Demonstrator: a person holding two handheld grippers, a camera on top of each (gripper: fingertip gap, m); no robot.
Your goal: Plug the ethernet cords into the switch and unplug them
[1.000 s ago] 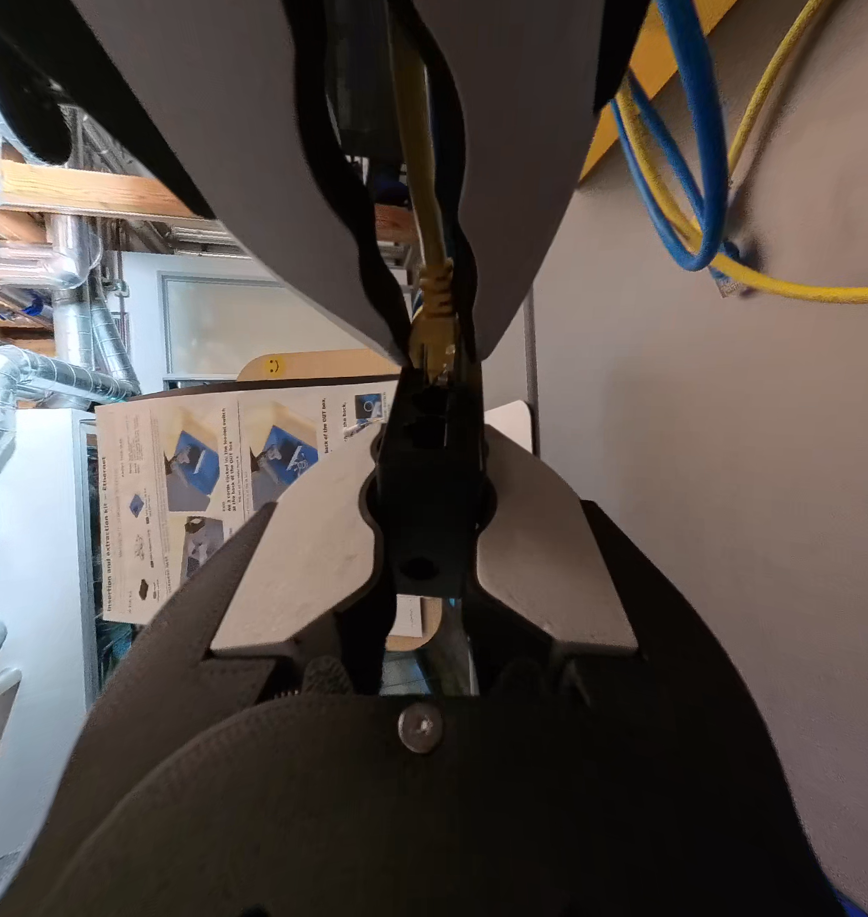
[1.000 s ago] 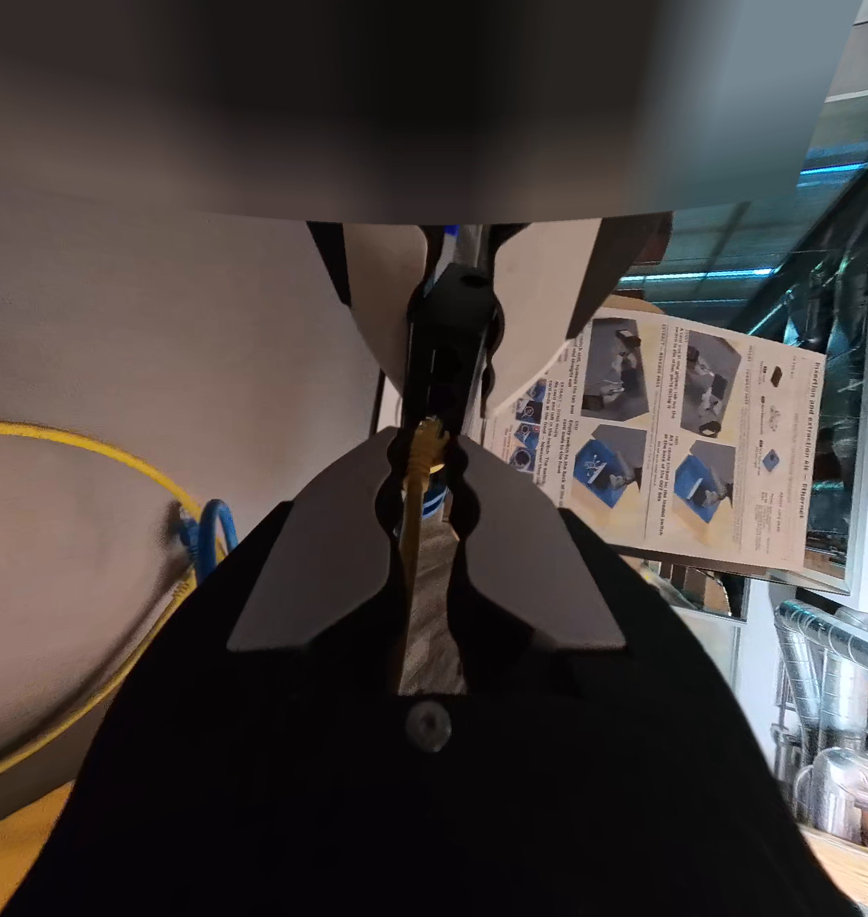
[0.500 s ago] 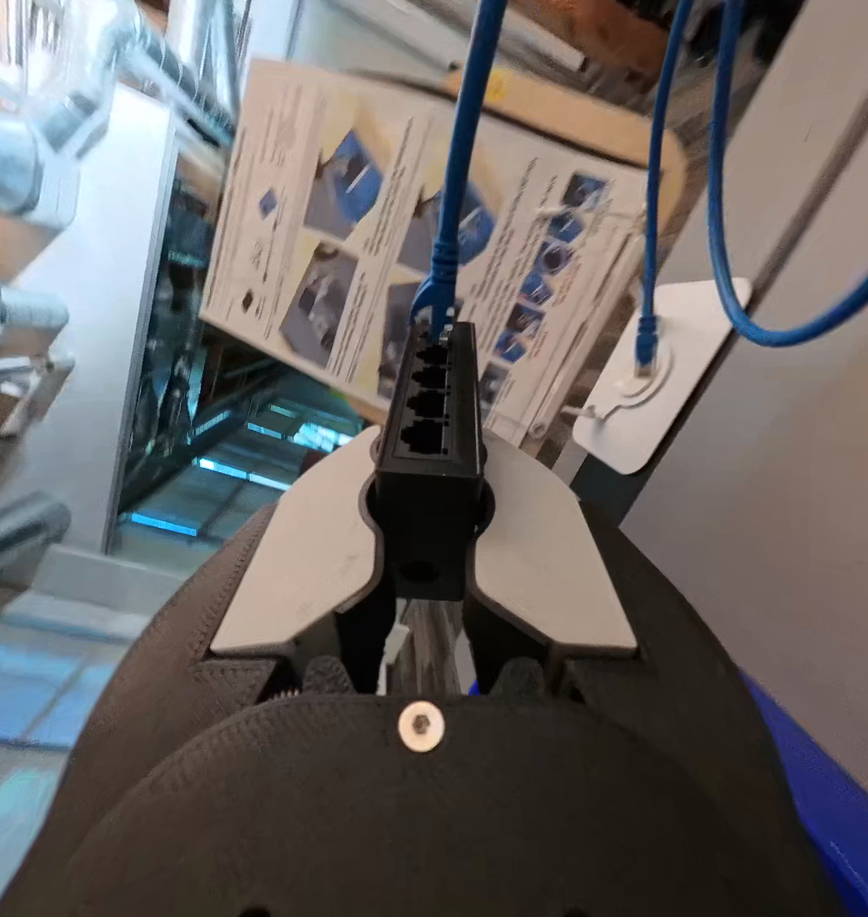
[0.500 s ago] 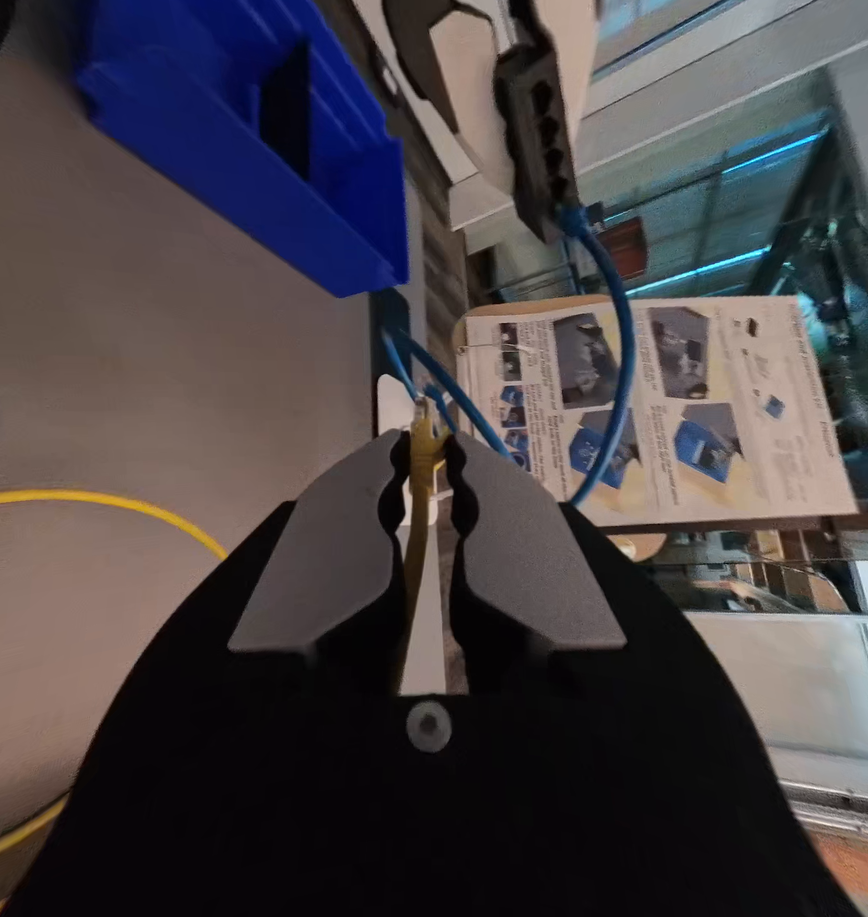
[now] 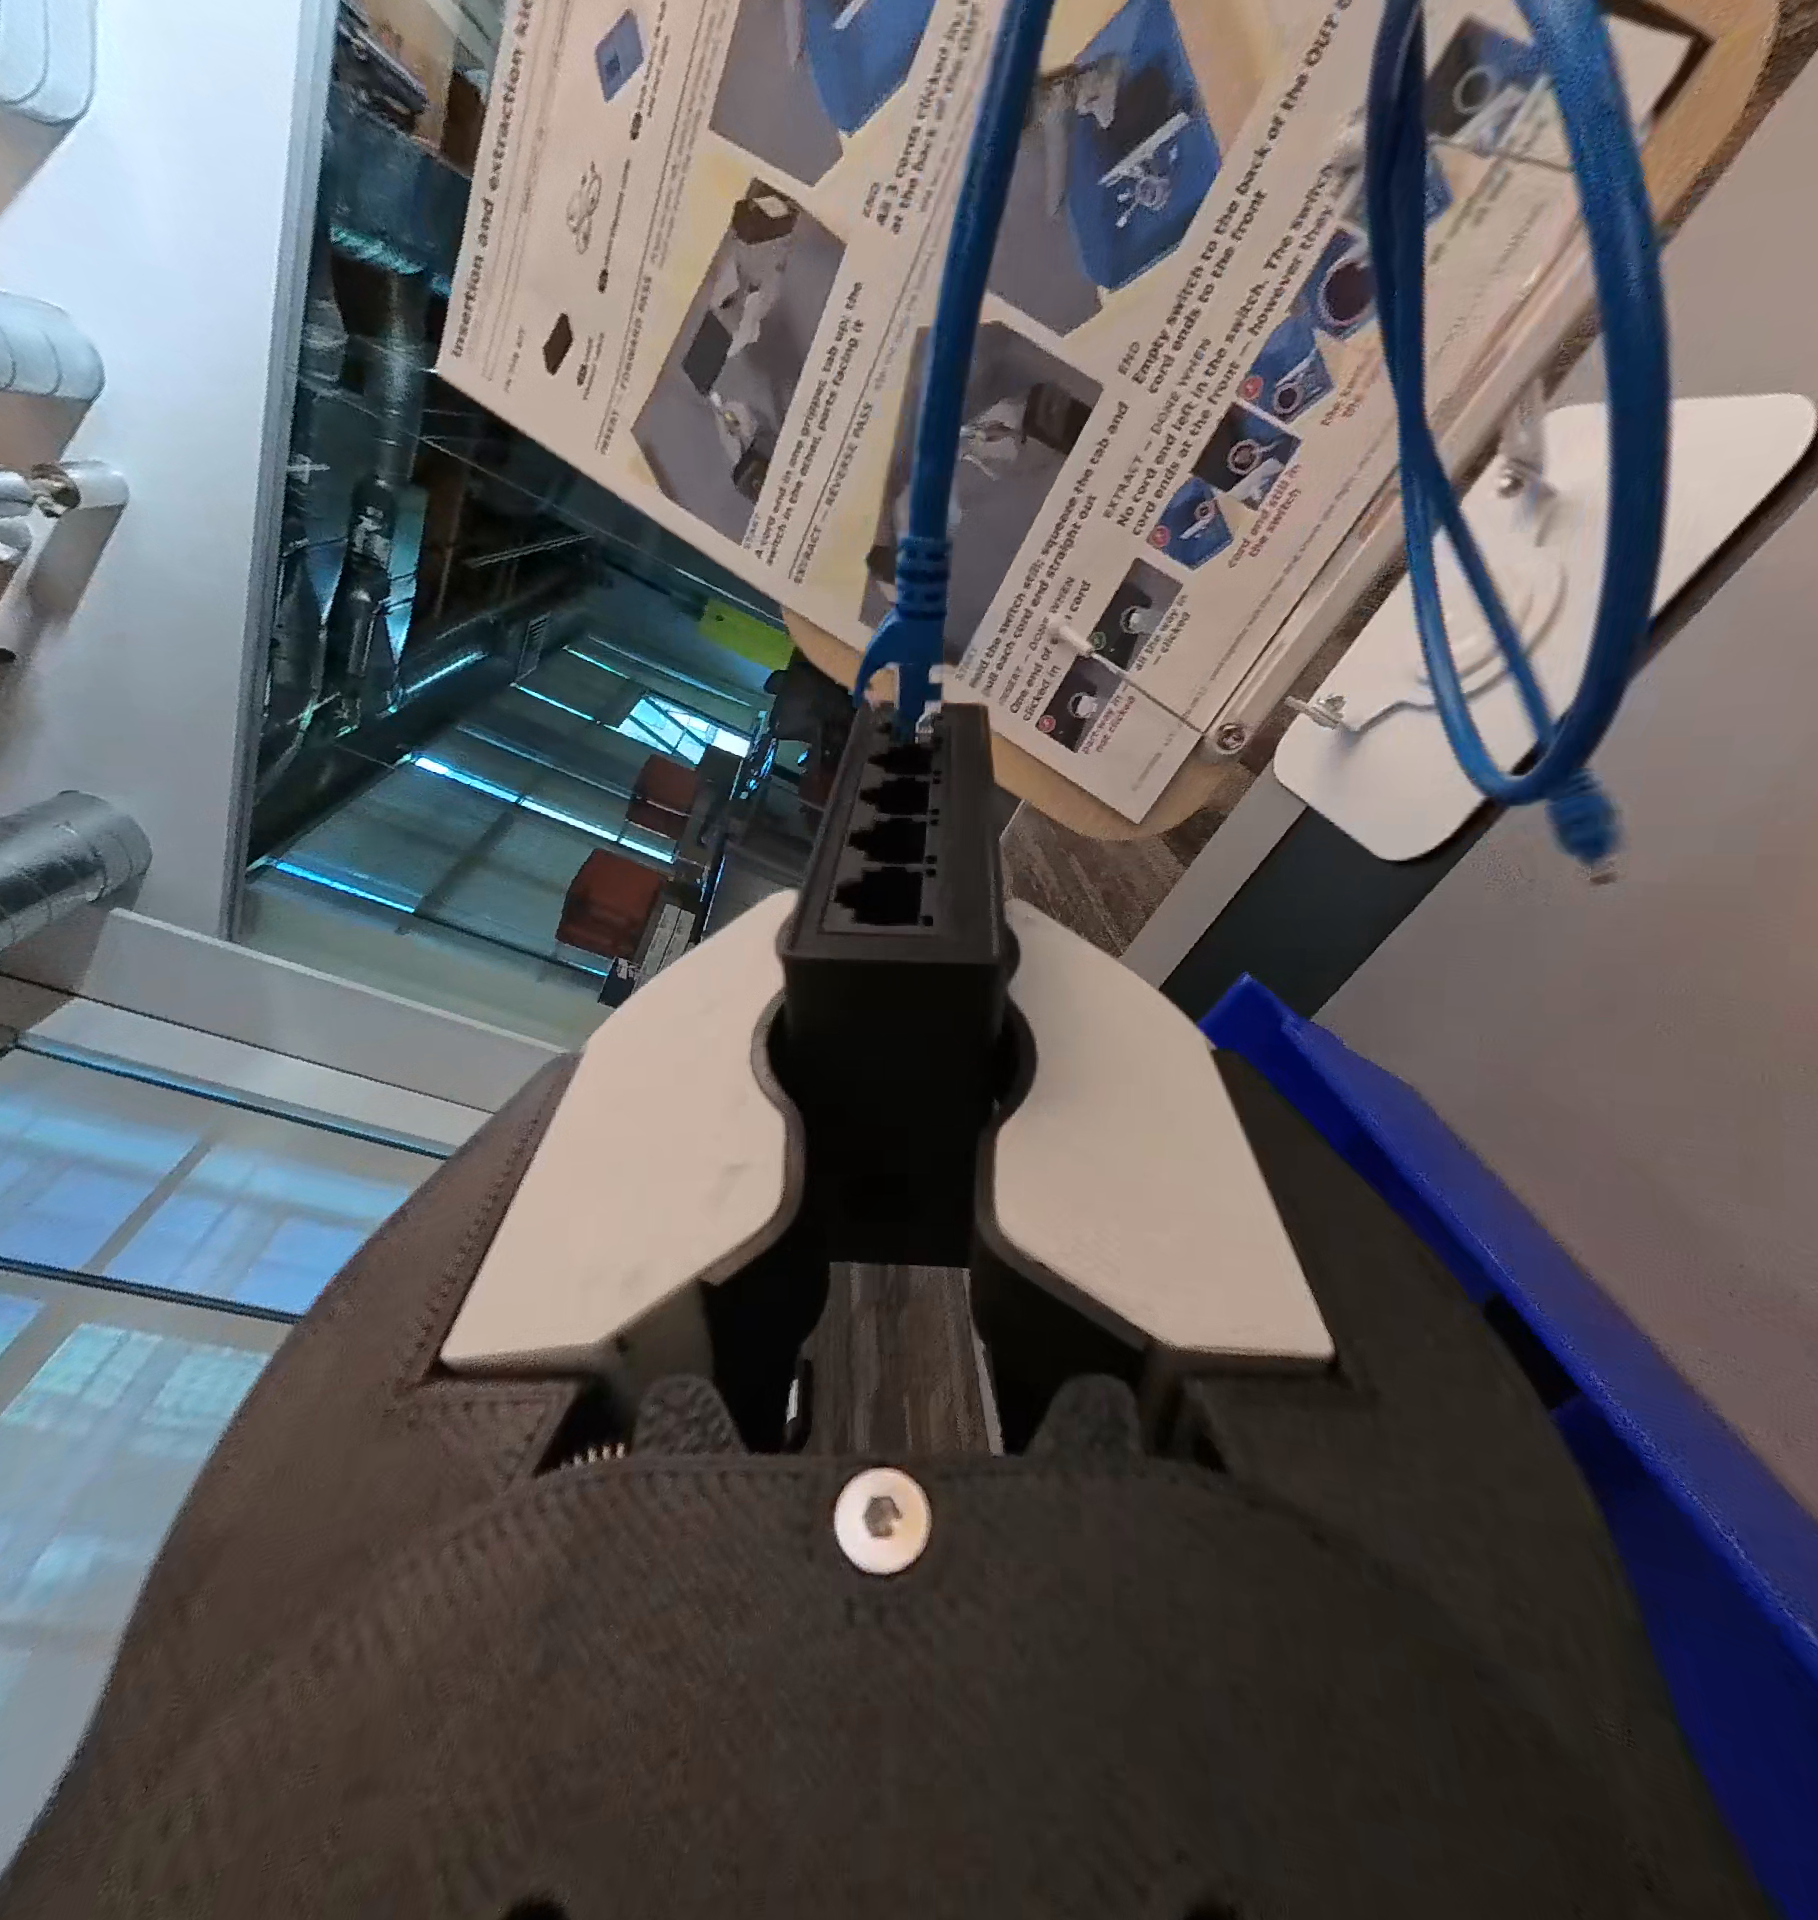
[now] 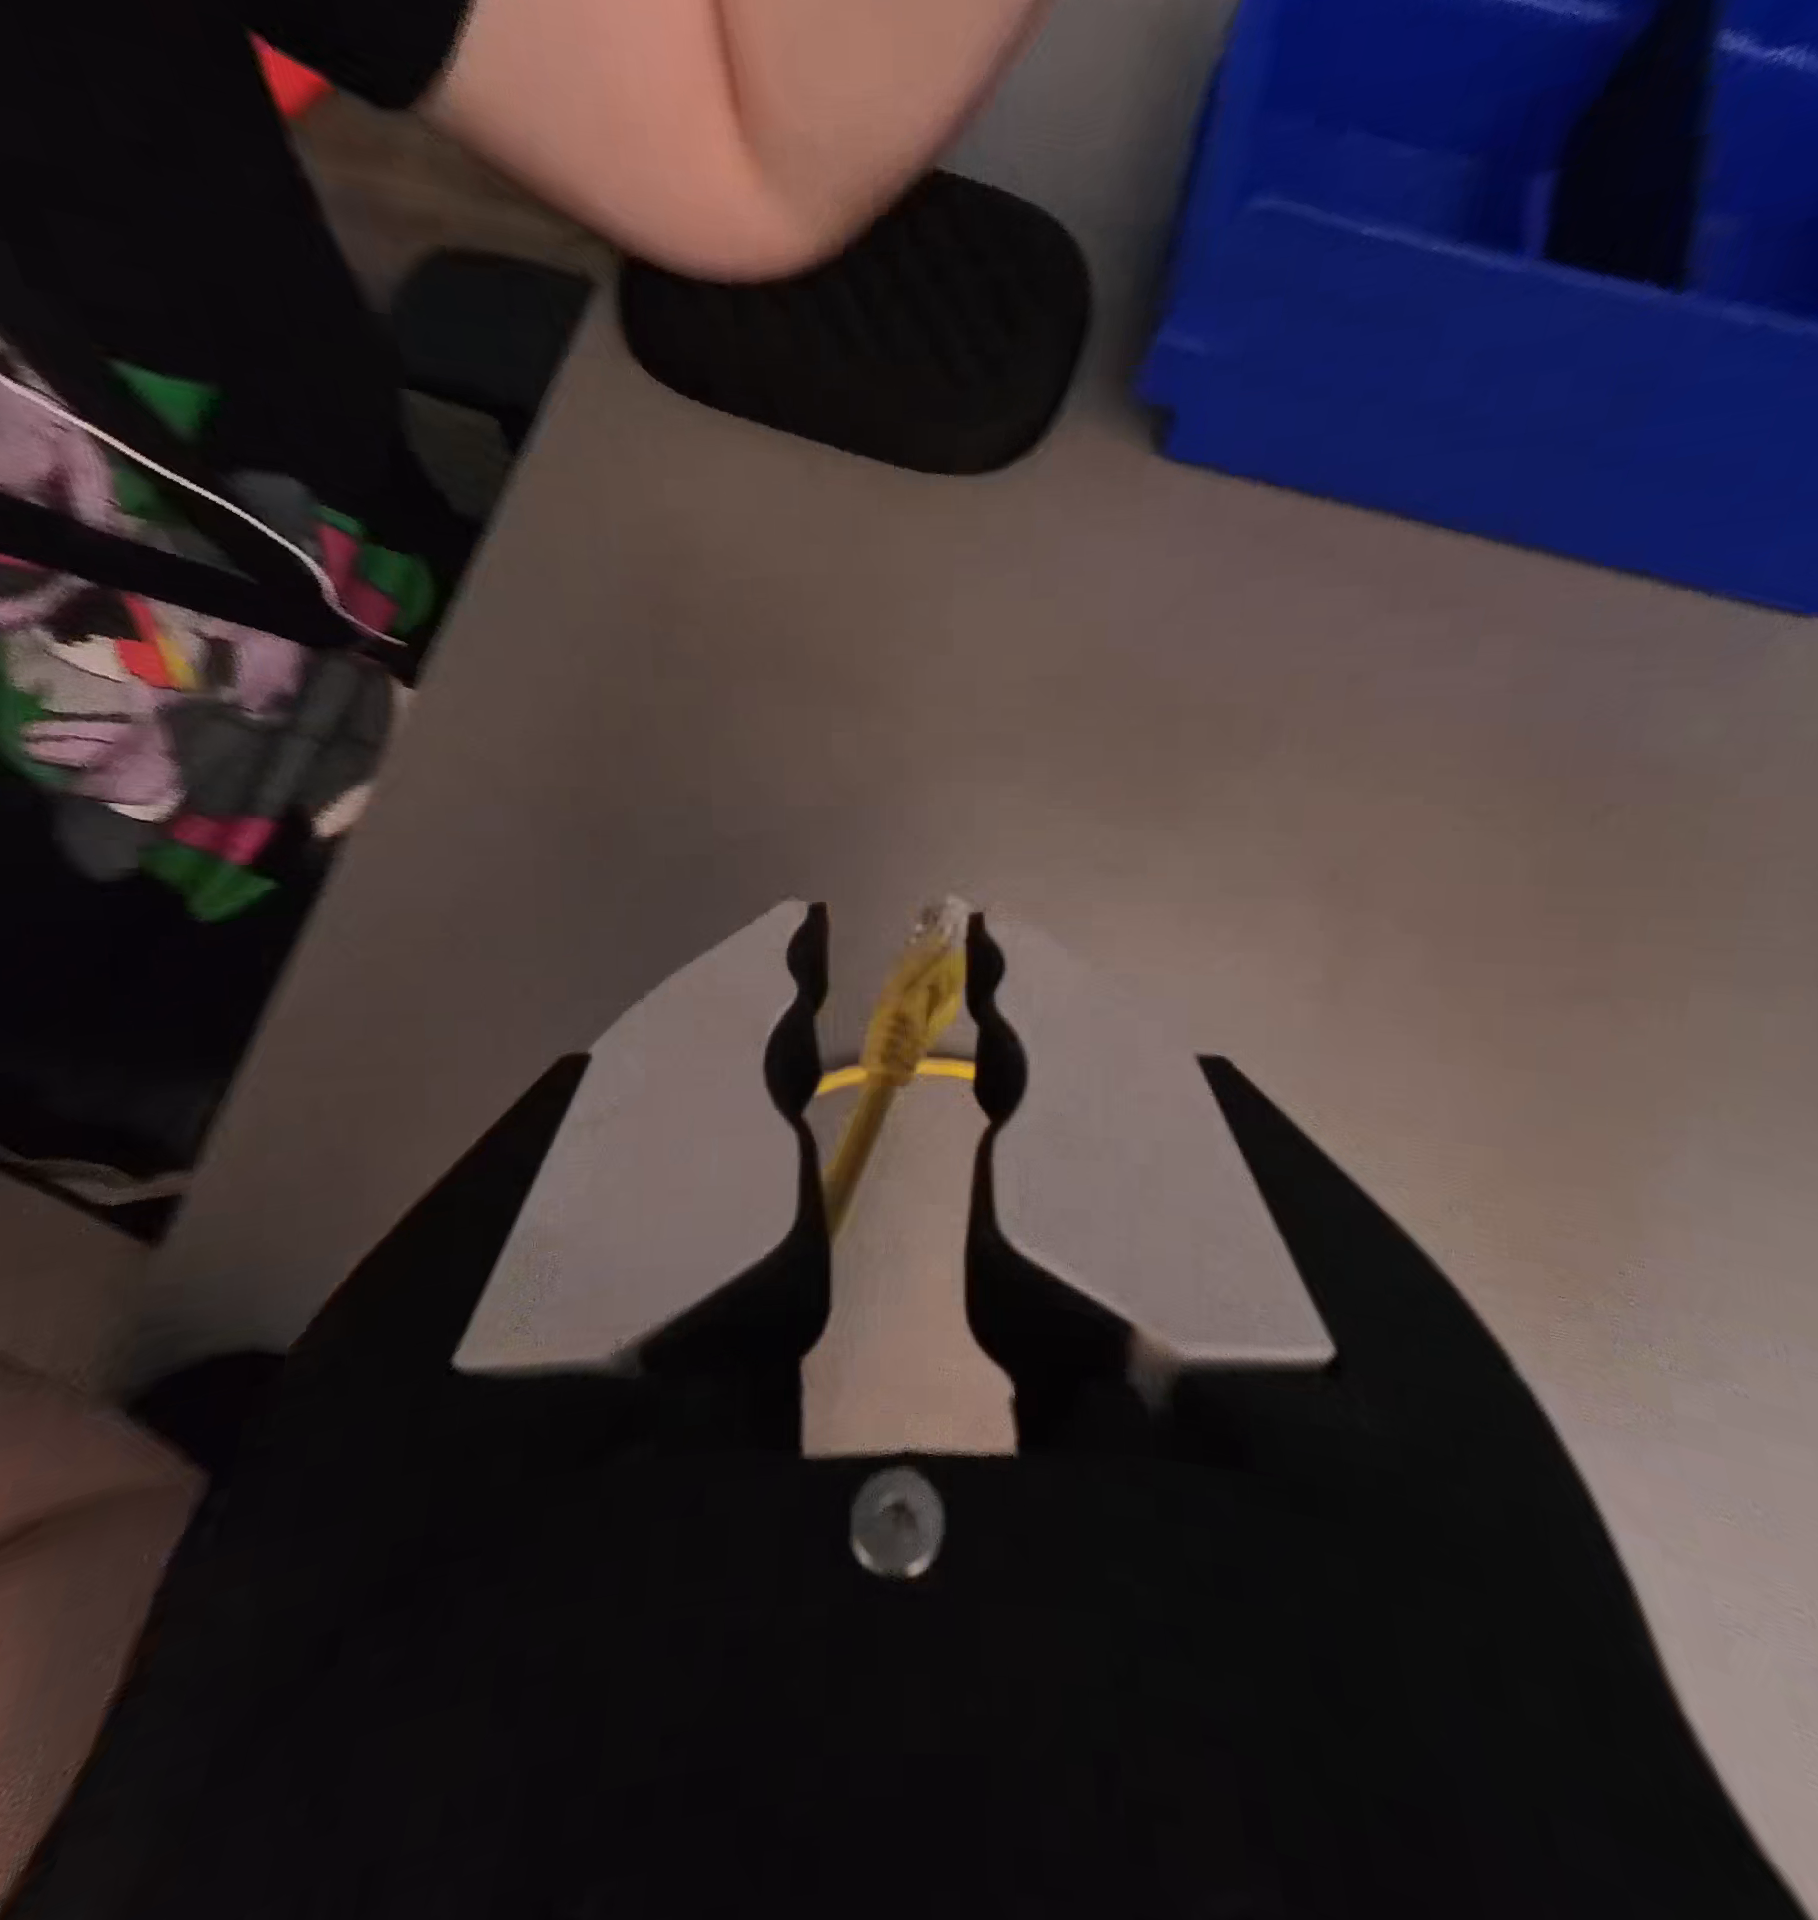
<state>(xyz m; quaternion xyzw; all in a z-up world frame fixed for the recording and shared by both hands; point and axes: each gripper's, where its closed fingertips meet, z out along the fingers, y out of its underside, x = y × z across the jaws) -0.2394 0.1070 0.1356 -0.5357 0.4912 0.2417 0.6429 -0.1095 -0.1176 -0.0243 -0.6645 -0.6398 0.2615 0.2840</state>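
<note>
My left gripper (image 5: 897, 935) is shut on the black switch (image 5: 900, 831) and holds it in the air, ports facing up. A blue cord (image 5: 915, 613) is plugged into the farthest port; the three nearer ports are empty. Another blue cord end (image 5: 1585, 821) hangs loose at the right. My right gripper (image 6: 897, 920) is over the grey table (image 6: 1300, 831) with its jaws parted. The yellow cord plug (image 6: 920, 987) sits loose between them, tilted against the right finger (image 6: 988, 997) and clear of the left one.
A blue bin (image 6: 1507, 312) stands on the table at the far right and also shows in the left wrist view (image 5: 1507, 1299). An instruction sheet (image 5: 780, 312) and a white stand base (image 5: 1507, 623) lie beyond the switch. A person's arm (image 6: 728, 125) and patterned clothing (image 6: 105, 675) are at the left. There is about 30 cm between the tips of the two grippers.
The yellow plug has left the switch. My right gripper swung away with it down to the table, and its jaws have parted. My left gripper still holds the switch, now turned.
</note>
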